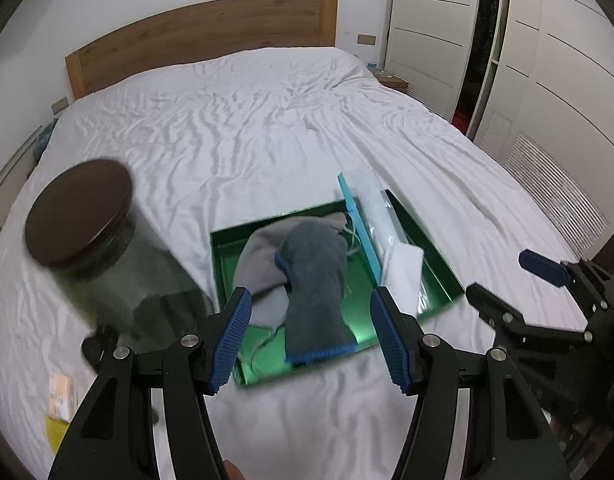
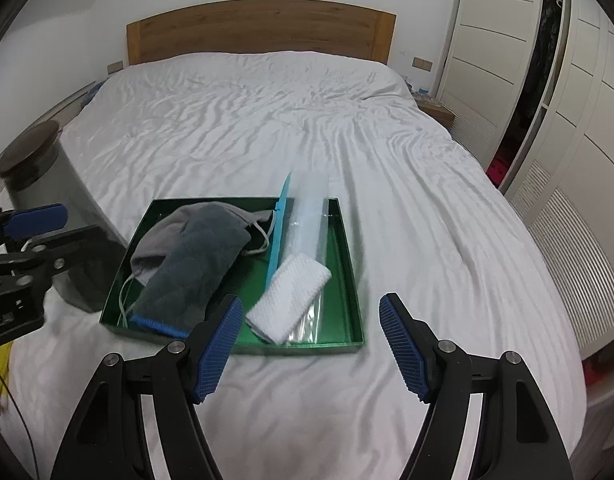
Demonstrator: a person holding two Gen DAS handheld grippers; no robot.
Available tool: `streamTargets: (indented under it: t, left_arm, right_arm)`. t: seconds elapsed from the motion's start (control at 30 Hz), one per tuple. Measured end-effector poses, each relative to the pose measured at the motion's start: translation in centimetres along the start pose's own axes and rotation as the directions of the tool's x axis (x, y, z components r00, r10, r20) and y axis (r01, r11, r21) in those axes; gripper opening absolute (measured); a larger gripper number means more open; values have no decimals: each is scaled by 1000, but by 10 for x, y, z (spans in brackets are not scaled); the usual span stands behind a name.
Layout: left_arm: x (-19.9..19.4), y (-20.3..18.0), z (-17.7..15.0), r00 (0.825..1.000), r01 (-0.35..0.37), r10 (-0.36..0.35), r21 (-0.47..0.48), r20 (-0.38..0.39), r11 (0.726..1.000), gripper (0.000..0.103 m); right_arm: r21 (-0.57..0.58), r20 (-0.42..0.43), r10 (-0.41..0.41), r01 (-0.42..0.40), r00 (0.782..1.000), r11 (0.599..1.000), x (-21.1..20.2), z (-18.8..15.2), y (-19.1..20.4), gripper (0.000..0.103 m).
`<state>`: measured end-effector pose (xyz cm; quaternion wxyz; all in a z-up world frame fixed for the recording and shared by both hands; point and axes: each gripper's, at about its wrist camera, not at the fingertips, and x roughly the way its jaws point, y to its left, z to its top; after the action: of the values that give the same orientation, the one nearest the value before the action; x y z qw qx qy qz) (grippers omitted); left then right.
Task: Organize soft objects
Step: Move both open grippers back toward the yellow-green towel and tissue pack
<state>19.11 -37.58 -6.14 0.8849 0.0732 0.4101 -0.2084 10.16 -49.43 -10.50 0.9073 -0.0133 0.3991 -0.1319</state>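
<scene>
A shallow green box (image 2: pixel 353 280) (image 1: pixel 435 256) lies on the white bed. In it are a dark grey cloth with blue trim (image 2: pixel 195 268) (image 1: pixel 315 280) over a light grey drawstring pouch (image 2: pixel 155 240) (image 1: pixel 259 260), a folded white towel (image 2: pixel 291 296) (image 1: pixel 403 272), a clear plastic bag (image 2: pixel 311 216) and a light blue flat piece (image 2: pixel 279 228) (image 1: pixel 357 224). My left gripper (image 1: pixel 311 336) is open and empty just above the box's near edge. My right gripper (image 2: pixel 311 344) is open and empty in front of the box.
A dark jar with a brown lid (image 1: pixel 83 224) (image 2: pixel 39 160) stands on the bed left of the box. A wooden headboard (image 2: pixel 259 28) is at the far end. White wardrobes (image 2: pixel 567 100) line the right side. Yellow paper (image 1: pixel 57 432) lies at the lower left.
</scene>
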Motion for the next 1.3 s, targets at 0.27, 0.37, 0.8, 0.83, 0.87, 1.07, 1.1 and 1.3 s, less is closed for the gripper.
streamTargets:
  t: [0.27,0.37,0.8,0.83,0.87,1.07,1.1,1.3]
  left_arm:
    - [-34,14,-41,1000,-10,10,-24,-17,1000,56]
    - [-49,22,-60,1000,-9,9,-37,-22,999,56]
    - [-105,109,-139,996,-75,71,-77,-49,994,56]
    - [-110,123,-147,995,-88,84,-87,-52,992,56]
    - [-112,132,-152,994,-97,92,-94,-58,991,56]
    - [-112,203,-194,983,-147,131,-119,-131,982,56]
    - [-108,215,-201,980,-144,124,-121,-155,982,56]
    - [-84,264,-233,962,-147,108,-142,-250,979,56]
  right_arm:
    - [-1,12,27,-27,1000,1000,-38,-25,17,71]
    - [-12,19,40,-40,999,999,-56,-36,28,71]
    - [-73,22,131,-129,991,989,-116,-74,102,72]
    - [-73,22,143,-141,990,987,-120,-76,109,72]
    - [-73,22,153,-151,988,986,-122,-77,114,72]
    - [-94,13,216,-213,976,972,-127,-80,161,73]
    - [-103,9,227,-225,974,969,-128,-81,169,73]
    - [-154,-23,278,-278,960,948,-115,-82,217,73]
